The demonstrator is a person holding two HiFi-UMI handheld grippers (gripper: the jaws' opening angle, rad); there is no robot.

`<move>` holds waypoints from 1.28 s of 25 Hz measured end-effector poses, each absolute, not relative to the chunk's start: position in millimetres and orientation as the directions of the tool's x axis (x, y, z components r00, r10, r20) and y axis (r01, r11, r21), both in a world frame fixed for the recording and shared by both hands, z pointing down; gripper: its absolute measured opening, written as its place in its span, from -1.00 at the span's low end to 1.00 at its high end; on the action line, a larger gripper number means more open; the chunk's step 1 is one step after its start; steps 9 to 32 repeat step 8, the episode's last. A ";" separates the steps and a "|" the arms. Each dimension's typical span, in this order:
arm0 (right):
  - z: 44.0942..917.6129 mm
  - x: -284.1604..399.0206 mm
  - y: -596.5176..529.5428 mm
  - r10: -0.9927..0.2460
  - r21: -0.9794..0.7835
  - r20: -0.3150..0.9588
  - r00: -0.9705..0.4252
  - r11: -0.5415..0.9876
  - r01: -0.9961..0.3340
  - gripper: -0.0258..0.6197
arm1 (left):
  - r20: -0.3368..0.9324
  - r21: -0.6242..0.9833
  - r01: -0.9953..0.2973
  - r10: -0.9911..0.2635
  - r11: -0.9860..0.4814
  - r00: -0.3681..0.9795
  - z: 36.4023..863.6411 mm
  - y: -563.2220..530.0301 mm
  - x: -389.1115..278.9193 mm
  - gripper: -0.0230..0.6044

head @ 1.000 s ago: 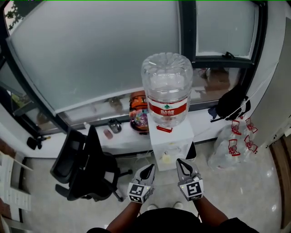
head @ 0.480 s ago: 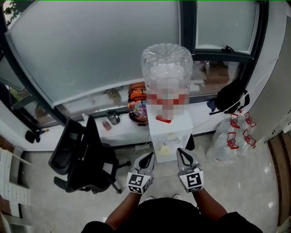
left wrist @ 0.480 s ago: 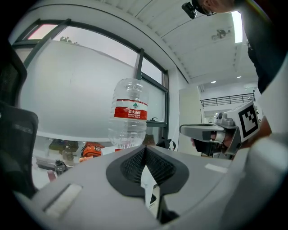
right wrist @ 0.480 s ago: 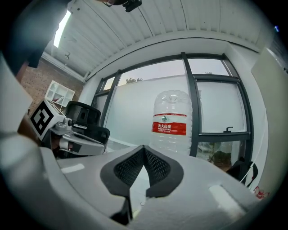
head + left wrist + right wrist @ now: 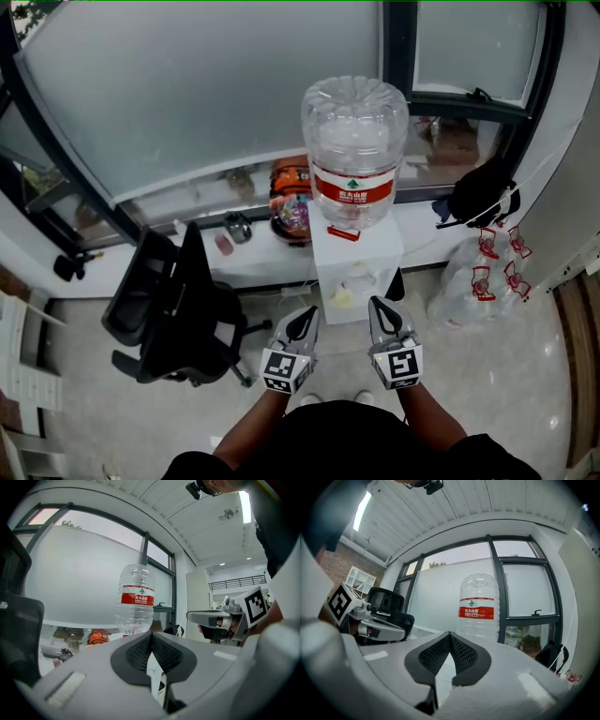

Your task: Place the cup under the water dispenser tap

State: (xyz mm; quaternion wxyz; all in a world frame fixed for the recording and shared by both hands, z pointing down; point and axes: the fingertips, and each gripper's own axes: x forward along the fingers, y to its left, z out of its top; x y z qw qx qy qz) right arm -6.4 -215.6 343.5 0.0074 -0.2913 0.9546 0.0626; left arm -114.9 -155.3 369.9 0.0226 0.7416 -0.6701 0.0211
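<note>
A small pale cup [image 5: 343,297] sits in the front recess of the white water dispenser [image 5: 361,258], below its big bottle [image 5: 354,150], with the left gripper [image 5: 304,321] and right gripper [image 5: 383,311] just in front, each with jaws closed together on nothing.

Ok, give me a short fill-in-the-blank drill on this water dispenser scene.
The clear plastic water bottle on the white dispenser wears a ___ label.
The left gripper and right gripper both have jaws ___, holding nothing.
In the head view, the black office chair stands to the dispenser's ___.
Missing: red; shut; left.
</note>
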 end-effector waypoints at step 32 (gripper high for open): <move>351.6 -10.8 -208.2 -0.550 0.112 -0.031 -0.834 0.828 -0.550 -0.92 | 0.073 0.013 -0.996 -0.993 -0.091 0.092 376.0 -145.6 -117.6 -0.88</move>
